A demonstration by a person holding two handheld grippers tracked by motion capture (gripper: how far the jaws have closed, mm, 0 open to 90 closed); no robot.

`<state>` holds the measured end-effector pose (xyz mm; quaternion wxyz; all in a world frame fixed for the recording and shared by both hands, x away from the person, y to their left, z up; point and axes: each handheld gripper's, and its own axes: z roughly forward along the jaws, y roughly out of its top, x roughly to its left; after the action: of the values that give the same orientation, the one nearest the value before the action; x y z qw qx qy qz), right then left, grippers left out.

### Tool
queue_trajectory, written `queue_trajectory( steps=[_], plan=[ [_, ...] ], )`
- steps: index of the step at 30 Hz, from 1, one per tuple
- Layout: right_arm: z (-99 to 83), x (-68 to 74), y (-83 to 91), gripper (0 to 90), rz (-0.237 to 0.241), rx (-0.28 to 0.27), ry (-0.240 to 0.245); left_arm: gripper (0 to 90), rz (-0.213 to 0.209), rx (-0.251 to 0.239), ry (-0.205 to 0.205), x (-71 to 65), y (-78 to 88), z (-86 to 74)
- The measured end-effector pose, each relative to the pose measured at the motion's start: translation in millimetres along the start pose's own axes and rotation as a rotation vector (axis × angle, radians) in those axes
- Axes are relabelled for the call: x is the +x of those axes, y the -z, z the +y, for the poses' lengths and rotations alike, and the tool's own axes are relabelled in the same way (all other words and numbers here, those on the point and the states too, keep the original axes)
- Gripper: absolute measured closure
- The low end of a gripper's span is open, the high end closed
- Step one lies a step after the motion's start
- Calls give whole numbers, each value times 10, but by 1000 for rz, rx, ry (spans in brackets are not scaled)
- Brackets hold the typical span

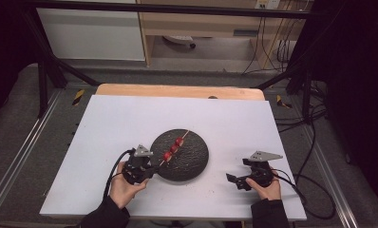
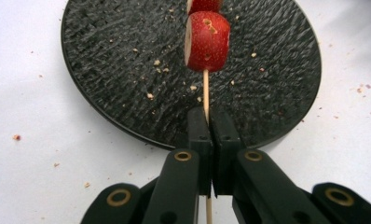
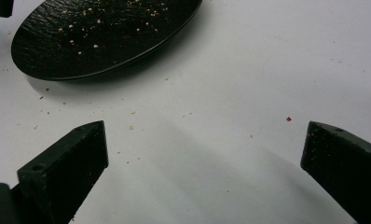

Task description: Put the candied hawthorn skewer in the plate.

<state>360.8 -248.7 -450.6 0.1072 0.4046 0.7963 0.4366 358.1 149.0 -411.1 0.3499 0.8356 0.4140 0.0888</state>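
Your left gripper (image 2: 206, 122) pinches one wooden skewer (image 2: 205, 93) carrying three strawberry pieces (image 1: 173, 148), held just beyond its jaws above the one black plate (image 1: 196, 164). Your right gripper (image 3: 204, 154) gapes wide, empty, beside that plate on the white table (image 1: 130, 118).

The table held 1 dark round plate (image 1: 189, 164), 1 wooden skewer (image 2: 205, 93) carrying 3 red strawberry pieces (image 1: 173, 148), and 2 handheld grippers, left gripper (image 1: 149, 171) and right gripper (image 1: 238, 173).
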Motion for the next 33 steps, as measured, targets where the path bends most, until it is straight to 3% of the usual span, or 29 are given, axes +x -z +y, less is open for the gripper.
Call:
queue_trajectory(
  steps=[15, 29, 33],
  plan=[
    [-17, -4, 6, 13, 5, 3, -11, 883, 71, 86, -15, -88, -237, 129],
    [-22, 0, 18, 13, 5, 0, -14, 878, 84, 89, -32, -98, -301, 155],
    [-23, 1, 20, 13, 3, 0, -15, 857, 71, 64, -43, -86, -267, 139]
  ],
)
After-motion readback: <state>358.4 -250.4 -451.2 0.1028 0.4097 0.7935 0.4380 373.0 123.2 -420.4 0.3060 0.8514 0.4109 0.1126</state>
